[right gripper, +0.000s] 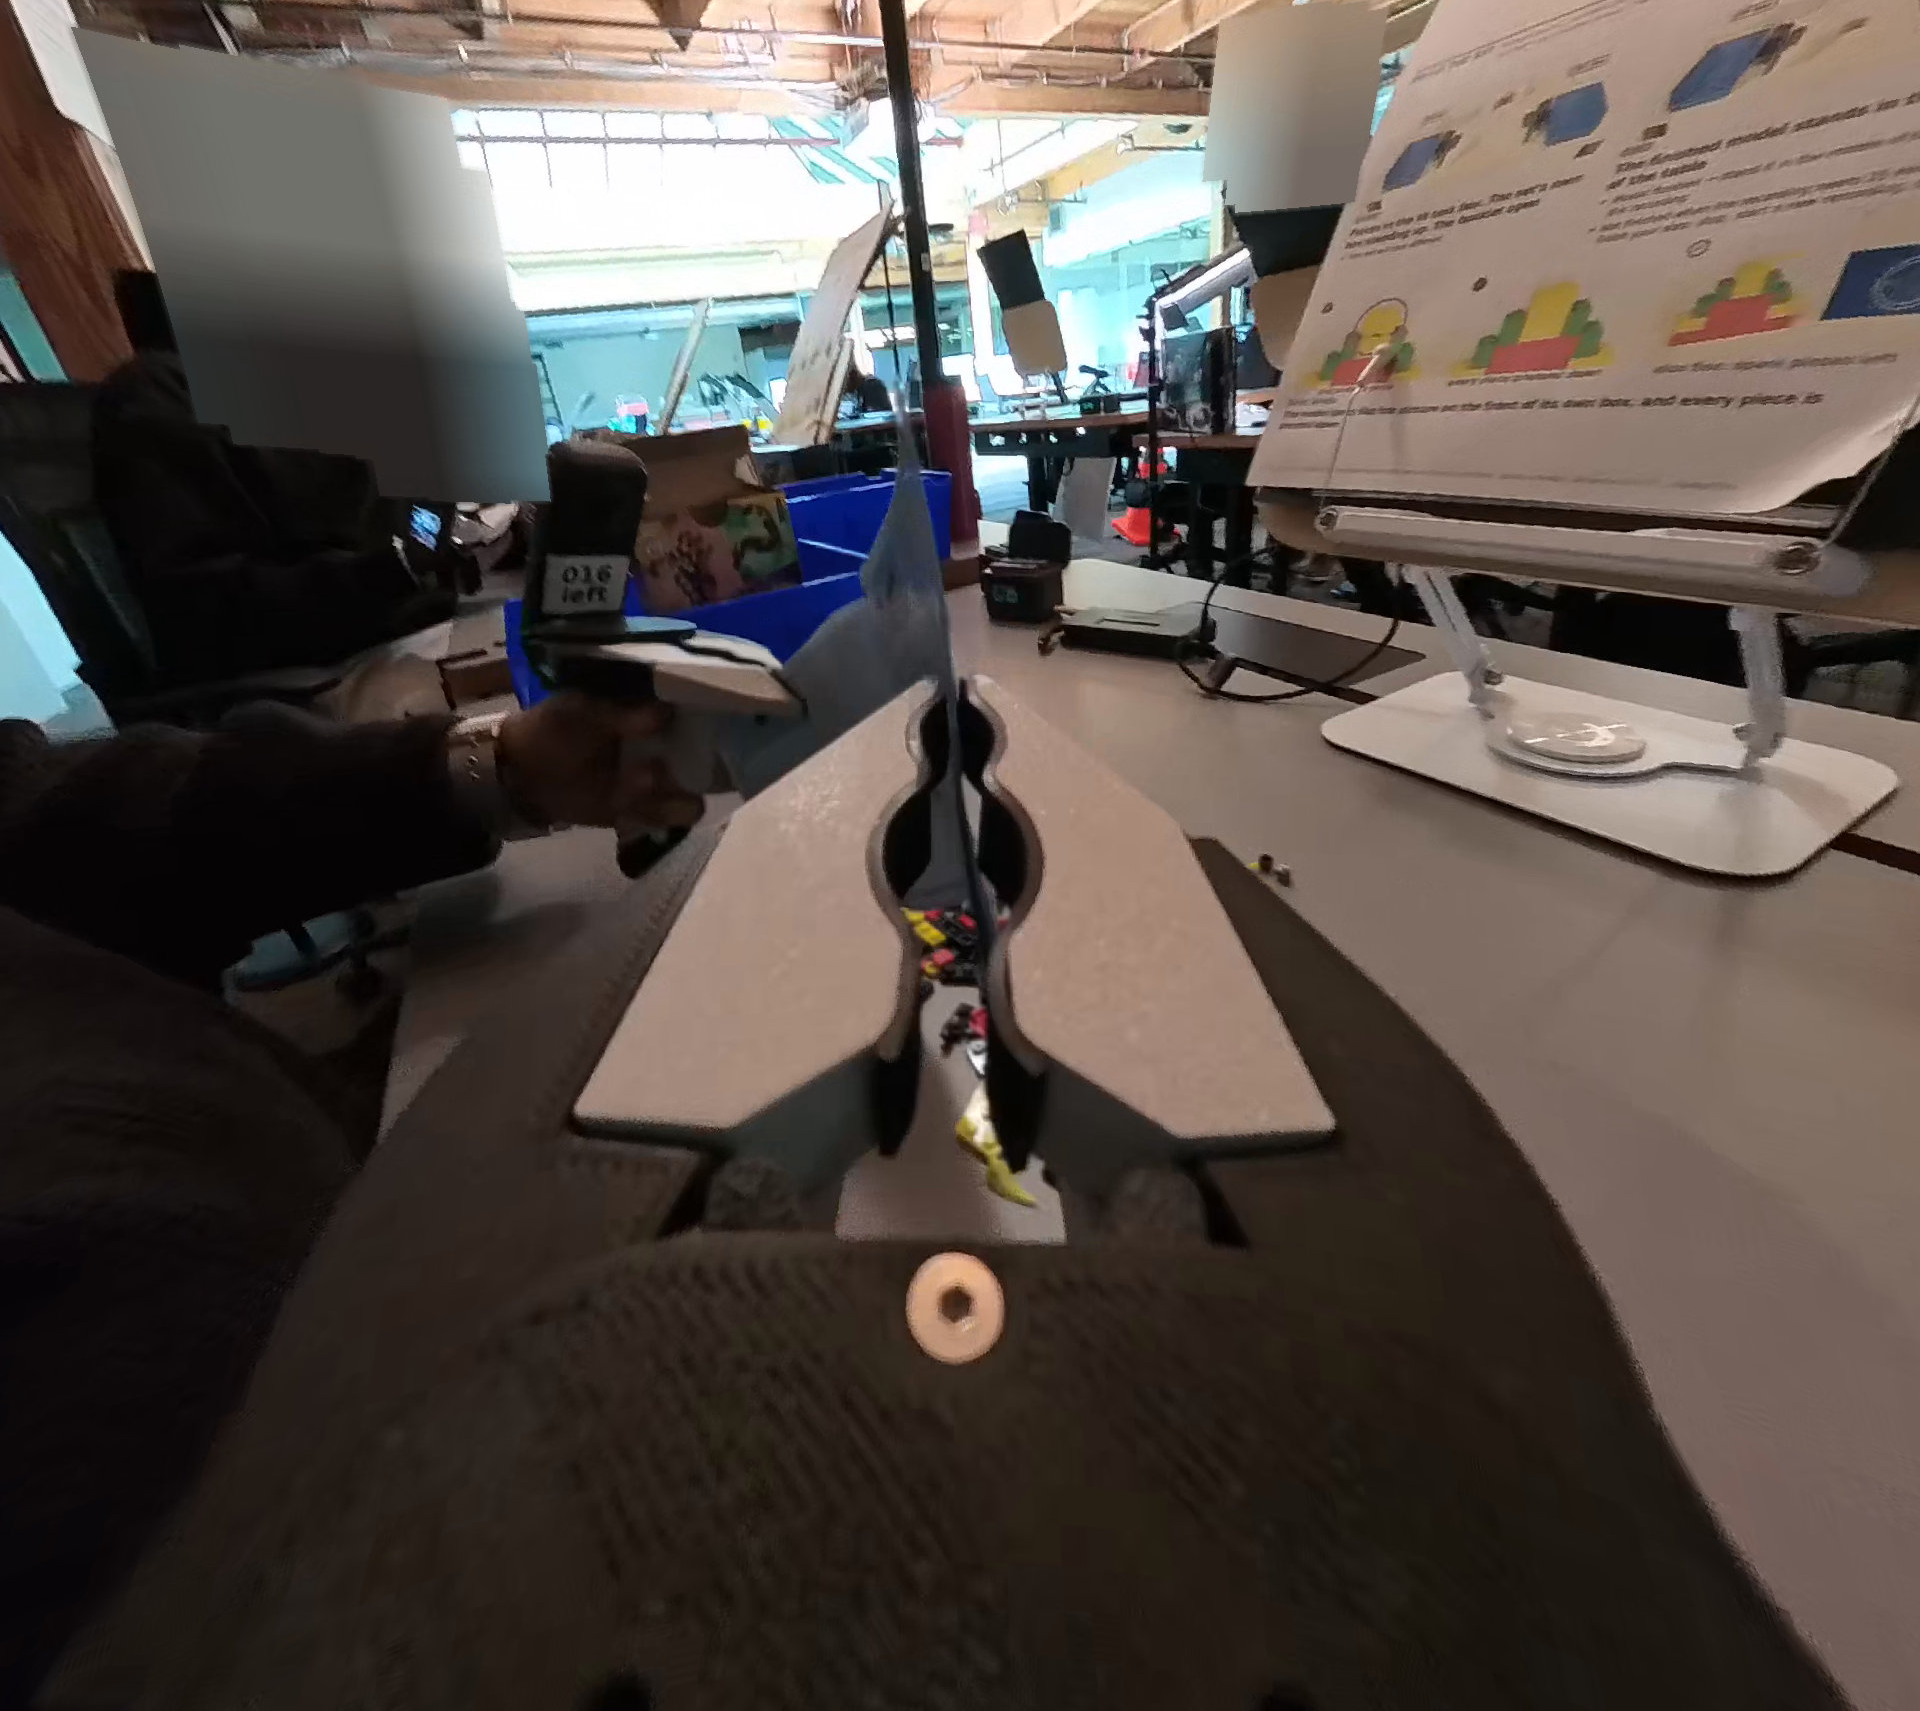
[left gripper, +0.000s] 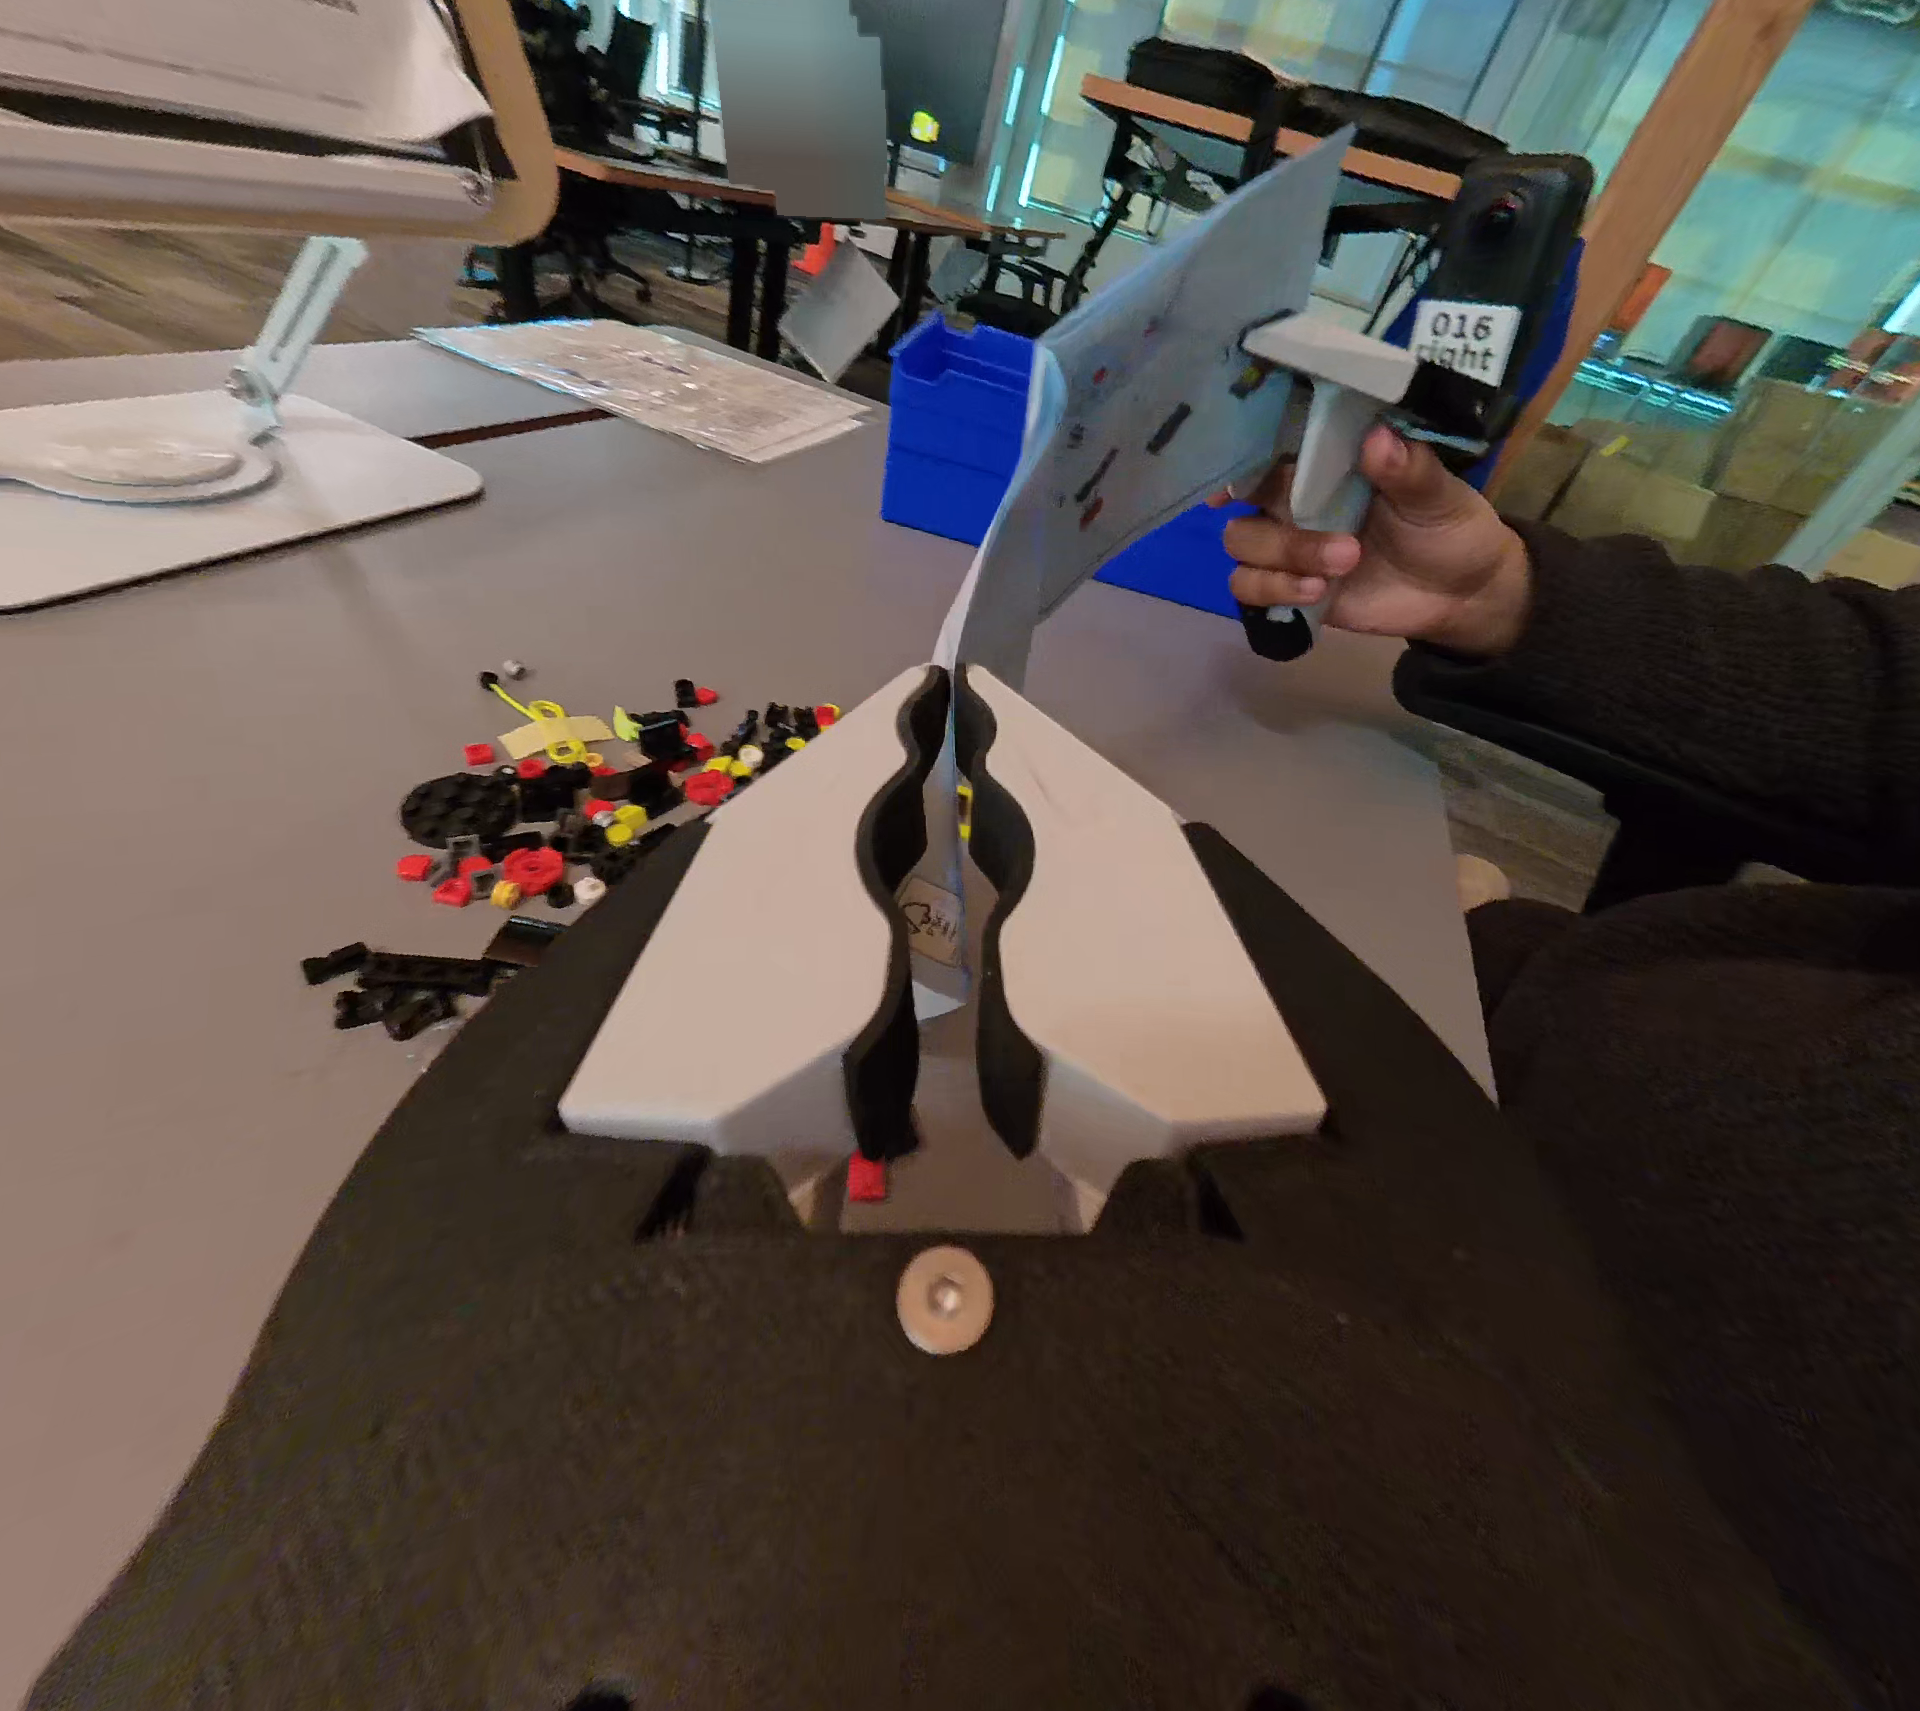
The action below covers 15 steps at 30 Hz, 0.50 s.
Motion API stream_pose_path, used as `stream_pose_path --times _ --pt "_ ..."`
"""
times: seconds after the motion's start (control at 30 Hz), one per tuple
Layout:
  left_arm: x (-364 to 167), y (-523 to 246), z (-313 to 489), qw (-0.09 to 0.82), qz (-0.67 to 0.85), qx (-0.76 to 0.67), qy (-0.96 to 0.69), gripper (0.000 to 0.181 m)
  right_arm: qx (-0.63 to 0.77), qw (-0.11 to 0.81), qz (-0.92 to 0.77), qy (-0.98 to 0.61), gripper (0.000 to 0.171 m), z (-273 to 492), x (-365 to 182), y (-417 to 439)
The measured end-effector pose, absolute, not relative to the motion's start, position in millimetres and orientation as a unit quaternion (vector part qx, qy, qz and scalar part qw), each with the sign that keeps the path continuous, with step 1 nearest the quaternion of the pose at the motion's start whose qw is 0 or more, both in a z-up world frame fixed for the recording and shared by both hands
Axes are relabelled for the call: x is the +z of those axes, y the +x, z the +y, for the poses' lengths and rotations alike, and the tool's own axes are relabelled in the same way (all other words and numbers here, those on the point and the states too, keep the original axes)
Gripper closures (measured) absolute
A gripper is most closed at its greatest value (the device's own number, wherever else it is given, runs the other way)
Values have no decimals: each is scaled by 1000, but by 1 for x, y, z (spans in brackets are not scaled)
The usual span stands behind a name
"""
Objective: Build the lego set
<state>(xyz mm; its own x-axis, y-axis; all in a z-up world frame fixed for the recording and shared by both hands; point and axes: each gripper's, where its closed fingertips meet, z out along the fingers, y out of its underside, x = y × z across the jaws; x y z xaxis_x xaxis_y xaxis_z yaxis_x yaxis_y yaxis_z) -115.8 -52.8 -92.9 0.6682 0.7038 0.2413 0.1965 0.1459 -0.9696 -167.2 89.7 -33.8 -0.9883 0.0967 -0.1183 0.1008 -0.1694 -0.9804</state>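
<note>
Grey table (left gripper: 260, 778) (scattered lego pieces (left gripper: 582, 820), stand (left gripper: 208, 487))

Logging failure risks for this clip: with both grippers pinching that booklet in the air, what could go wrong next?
1. The left gripper and right gripper both clamp the thin instruction booklet, which bends between them; pulling apart could tear or crease it.
2. The booklet hangs near the loose lego pieces on the table; lowering it could sweep and scatter them.
</note>
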Motion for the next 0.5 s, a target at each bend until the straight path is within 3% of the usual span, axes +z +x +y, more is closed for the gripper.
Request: stream_pose_path --times 0.5 --pt "-81 -119 -74 661 -365 251 -606 181 -719 -16 693 44 171 79 -55 -158"
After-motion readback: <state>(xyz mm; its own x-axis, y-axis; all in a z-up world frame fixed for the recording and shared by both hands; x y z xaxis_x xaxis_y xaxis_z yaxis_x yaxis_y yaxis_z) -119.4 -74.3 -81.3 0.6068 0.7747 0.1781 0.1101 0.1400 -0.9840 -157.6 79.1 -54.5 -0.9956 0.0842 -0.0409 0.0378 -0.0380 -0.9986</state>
